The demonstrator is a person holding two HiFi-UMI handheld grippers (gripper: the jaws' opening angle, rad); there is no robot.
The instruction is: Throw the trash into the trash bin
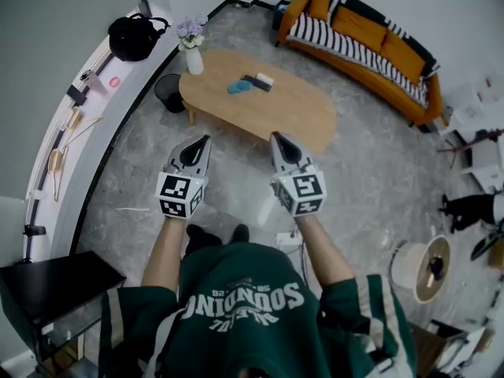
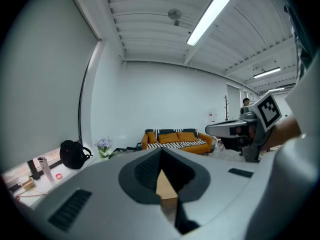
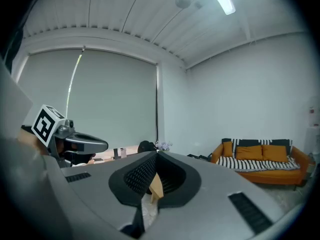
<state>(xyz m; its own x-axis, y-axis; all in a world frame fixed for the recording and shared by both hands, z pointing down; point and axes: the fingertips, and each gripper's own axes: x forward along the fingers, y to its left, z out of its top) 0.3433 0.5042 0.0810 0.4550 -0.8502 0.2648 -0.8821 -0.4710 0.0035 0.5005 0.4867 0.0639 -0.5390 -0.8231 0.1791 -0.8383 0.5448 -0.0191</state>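
A black mesh trash bin (image 1: 169, 93) stands on the floor at the left end of the oval wooden coffee table (image 1: 299, 109). On the table lie a teal crumpled piece (image 1: 239, 87), a dark flat item (image 1: 257, 83) and a small white item (image 1: 266, 78). My left gripper (image 1: 207, 138) and right gripper (image 1: 275, 135) are held side by side in the air, short of the table's near edge, both pointing at it. Both are shut with nothing between the jaws, as the left gripper view (image 2: 161, 150) and right gripper view (image 3: 157, 153) also show.
A white vase of flowers (image 1: 193, 57) stands on the table's left end above the bin. An orange sofa (image 1: 362, 38) with a striped throw is behind the table. A black backpack (image 1: 132, 38) sits on the left ledge. A black cabinet (image 1: 47, 290) is near left, a round stool (image 1: 429, 266) right.
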